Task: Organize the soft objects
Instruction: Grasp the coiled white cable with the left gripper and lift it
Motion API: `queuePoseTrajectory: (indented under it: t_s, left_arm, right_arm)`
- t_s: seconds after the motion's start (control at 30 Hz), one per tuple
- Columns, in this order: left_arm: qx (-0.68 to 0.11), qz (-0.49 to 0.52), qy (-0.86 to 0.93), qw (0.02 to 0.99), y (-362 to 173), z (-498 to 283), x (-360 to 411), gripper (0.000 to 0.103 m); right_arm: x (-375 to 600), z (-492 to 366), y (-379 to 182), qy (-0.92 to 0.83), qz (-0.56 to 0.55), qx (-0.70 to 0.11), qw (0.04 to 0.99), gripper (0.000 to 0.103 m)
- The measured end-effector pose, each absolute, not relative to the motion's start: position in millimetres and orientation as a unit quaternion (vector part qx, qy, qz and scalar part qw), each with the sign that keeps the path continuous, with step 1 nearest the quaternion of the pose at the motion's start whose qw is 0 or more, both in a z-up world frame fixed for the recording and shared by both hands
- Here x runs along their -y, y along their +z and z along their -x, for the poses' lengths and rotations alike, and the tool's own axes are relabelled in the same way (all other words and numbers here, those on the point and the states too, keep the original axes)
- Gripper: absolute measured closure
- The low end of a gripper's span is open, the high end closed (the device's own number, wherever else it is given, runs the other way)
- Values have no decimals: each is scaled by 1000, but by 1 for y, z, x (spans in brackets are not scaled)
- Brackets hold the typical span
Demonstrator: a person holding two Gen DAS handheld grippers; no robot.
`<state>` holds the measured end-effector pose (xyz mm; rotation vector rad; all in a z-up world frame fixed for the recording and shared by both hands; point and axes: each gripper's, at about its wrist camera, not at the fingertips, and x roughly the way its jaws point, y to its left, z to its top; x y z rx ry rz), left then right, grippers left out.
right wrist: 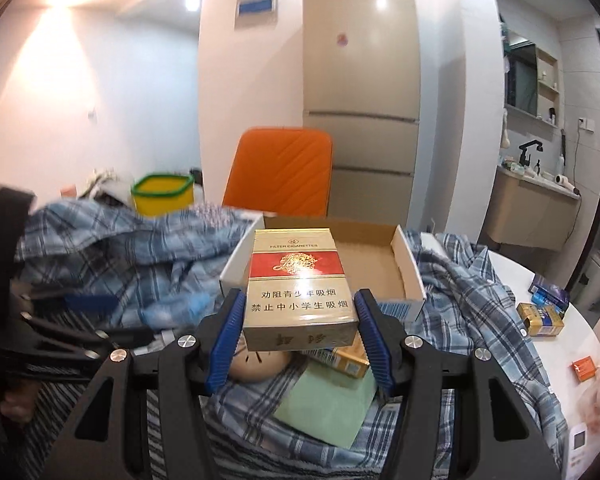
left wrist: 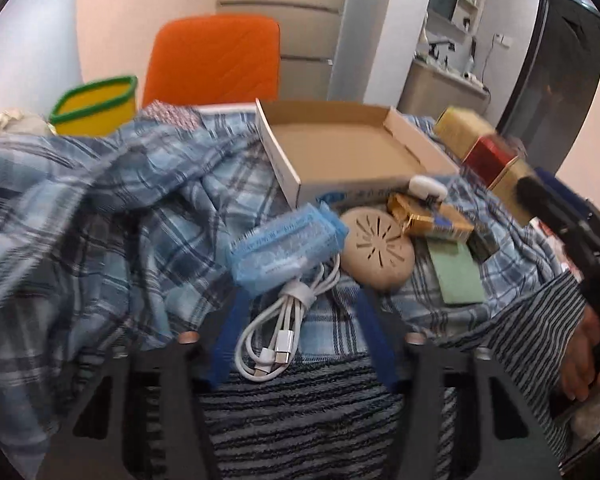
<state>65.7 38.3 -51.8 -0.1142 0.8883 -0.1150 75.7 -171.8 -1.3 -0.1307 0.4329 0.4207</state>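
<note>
My right gripper (right wrist: pixel 298 312) is shut on a gold and red cigarette pack (right wrist: pixel 298 280) and holds it above the clutter, in front of an open cardboard box (right wrist: pixel 410 264). In the left wrist view the pack (left wrist: pixel 486 146) shows at the right, beside the same box (left wrist: pixel 340 148). My left gripper (left wrist: pixel 300 300) is open and empty above a coiled white cable (left wrist: pixel 288 320), near a blue plastic pack (left wrist: pixel 284 246) and a beige round disc (left wrist: pixel 378 252). A blue plaid shirt (left wrist: pixel 100 208) and a striped cloth (left wrist: pixel 300 412) lie under everything.
A green card (left wrist: pixel 456 276), a small gold box (left wrist: pixel 432 222) and a white case (left wrist: pixel 428 188) lie by the box. A yellow tub (left wrist: pixel 96 106) and an orange chair (left wrist: pixel 216 60) stand behind. More small boxes (right wrist: pixel 544 312) sit on the white table at the right.
</note>
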Motion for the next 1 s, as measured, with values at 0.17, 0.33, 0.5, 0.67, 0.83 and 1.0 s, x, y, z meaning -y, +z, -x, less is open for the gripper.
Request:
queuePoseTrajectory:
  t_s: [0.17, 0.33, 0.5, 0.67, 0.83, 1.0]
  left_arm:
    - [-466, 64, -49, 881, -69, -78, -40, 55]
    - [-472, 54, -33, 879, -76, -80, -39, 71]
    - [-471, 40, -34, 881, -76, -79, -37, 73]
    - [-486, 25, -42, 873, -80, -84, -33, 62]
    - [-490, -9, -28, 871, -85, -86, -26, 77]
    - [-461, -17, -27, 887, -73, -79, -25, 91]
  right_arm:
    - [178, -76, -3, 215, 44, -211, 953, 45]
    - [185, -82, -9, 220, 24, -224, 949, 45]
    - [186, -86, -13, 228, 16, -236, 945, 45]
    - [185, -86, -14, 229, 18, -237, 944, 45]
    - [187, -86, -14, 226, 14, -235, 945, 45]
    - [187, -86, -14, 226, 13, -235, 945, 45]
